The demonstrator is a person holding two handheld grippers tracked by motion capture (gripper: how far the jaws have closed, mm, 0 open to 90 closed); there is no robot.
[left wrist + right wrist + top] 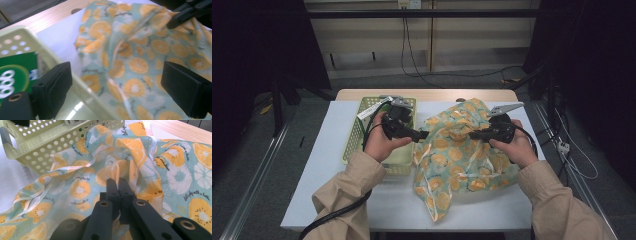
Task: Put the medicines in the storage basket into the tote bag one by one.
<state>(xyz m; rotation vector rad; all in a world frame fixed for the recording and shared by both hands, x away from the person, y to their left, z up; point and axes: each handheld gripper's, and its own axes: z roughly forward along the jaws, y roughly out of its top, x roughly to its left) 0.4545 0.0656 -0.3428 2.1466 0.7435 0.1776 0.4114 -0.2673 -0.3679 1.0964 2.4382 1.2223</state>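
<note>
Currently the right gripper (118,185) is clamped on a fold of the orange-print cloth (462,155) heaped at table centre; the left gripper (120,85), jaws wide and empty, should pinch an edge at its 3 o'clock, clear of the basket (357,130).

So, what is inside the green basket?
The basket holds a green printed pack and a white label strip. The left tool and hand hide the rest.

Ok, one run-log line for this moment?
right gripper: shut on orange-print cloth | left gripper: open, beside cloth | basket: behind left hand
</note>
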